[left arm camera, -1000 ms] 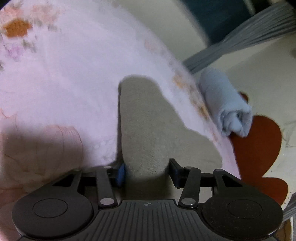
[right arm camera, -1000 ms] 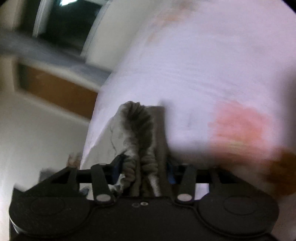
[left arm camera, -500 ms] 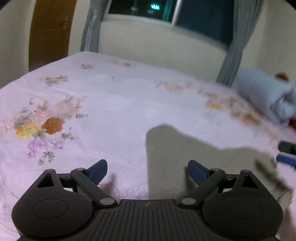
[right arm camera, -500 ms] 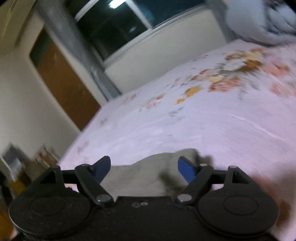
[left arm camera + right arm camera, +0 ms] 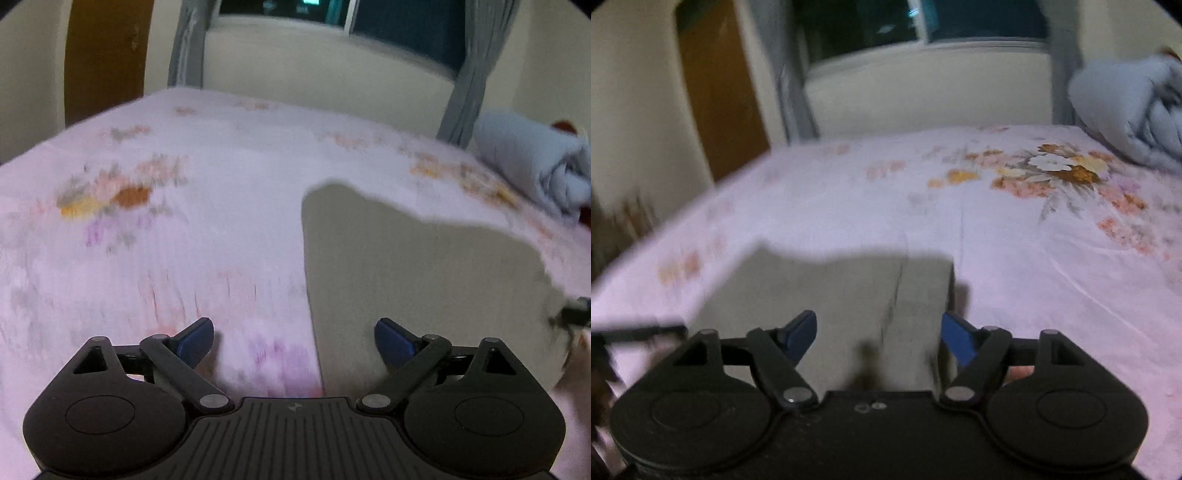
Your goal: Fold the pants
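Observation:
The grey pants (image 5: 417,280) lie flat in a folded slab on the pink floral bedsheet (image 5: 192,236). My left gripper (image 5: 294,334) hovers above the sheet at the pants' left edge, jaws wide open and nothing between the blue pads. In the right wrist view the pants (image 5: 849,295) lie just ahead of and below my right gripper (image 5: 879,330). Its jaws are closing a little from wide, and the pads touch no cloth. A drawstring end (image 5: 866,354) shows near the right gripper's base.
A rolled pale blue blanket (image 5: 532,162) lies at the bed's far right corner, also in the right wrist view (image 5: 1126,110). Beyond the bed stand a wall with a dark window (image 5: 923,22), grey curtains (image 5: 469,74) and a brown door (image 5: 103,55).
Both grippers let go of the pants and opened wide. Both lifted and rolled level, so the room came into view. The pants now lie flat on the bed.

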Motion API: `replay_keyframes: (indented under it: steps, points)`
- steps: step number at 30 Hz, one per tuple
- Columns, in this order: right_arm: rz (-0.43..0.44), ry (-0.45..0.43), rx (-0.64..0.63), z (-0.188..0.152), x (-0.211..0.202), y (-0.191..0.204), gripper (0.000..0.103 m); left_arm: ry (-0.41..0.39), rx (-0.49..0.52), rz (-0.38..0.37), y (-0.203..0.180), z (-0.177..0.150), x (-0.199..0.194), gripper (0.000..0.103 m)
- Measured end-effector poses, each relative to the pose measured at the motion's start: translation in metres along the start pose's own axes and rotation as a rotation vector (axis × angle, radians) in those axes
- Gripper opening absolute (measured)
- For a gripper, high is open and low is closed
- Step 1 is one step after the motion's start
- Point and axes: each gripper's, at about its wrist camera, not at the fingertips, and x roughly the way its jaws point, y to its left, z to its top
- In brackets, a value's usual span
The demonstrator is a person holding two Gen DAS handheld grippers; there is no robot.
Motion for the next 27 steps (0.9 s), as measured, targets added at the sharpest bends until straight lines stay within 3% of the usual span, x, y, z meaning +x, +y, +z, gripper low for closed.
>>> replay_keyframes:
  steps: [1, 3, 8, 11, 13, 20, 27]
  points:
    - [-0.041, 0.078, -0.010, -0.009, 0.015, -0.002, 0.074, 0.003, -0.007, -0.004, 0.001, -0.003, 0.003, 0.094]
    - [0.006, 0.102, 0.104, -0.015, 0.029, -0.015, 0.075, 0.017, -0.038, -0.012, 0.006, -0.003, -0.003, 0.094]
    - [-0.003, -0.043, 0.161, -0.007, -0.027, -0.009, 0.075, -0.059, 0.032, 0.011, 0.009, 0.001, -0.048, 0.094]
    - [0.017, -0.162, 0.171, -0.018, -0.069, -0.008, 0.097, -0.100, 0.064, 0.021, 0.016, -0.007, -0.080, 0.096]
    - [0.004, -0.200, 0.137, -0.029, -0.088, -0.008, 0.097, -0.112, 0.090, 0.040, 0.020, -0.018, -0.099, 0.103]
    - [-0.061, -0.229, 0.105, -0.085, -0.144, 0.002, 0.097, -0.157, 0.155, -0.001, 0.025, -0.069, -0.177, 0.103]
    - [-0.132, -0.309, 0.065, -0.134, -0.193, 0.042, 0.097, -0.233, 0.207, 0.031, 0.021, -0.115, -0.235, 0.103]
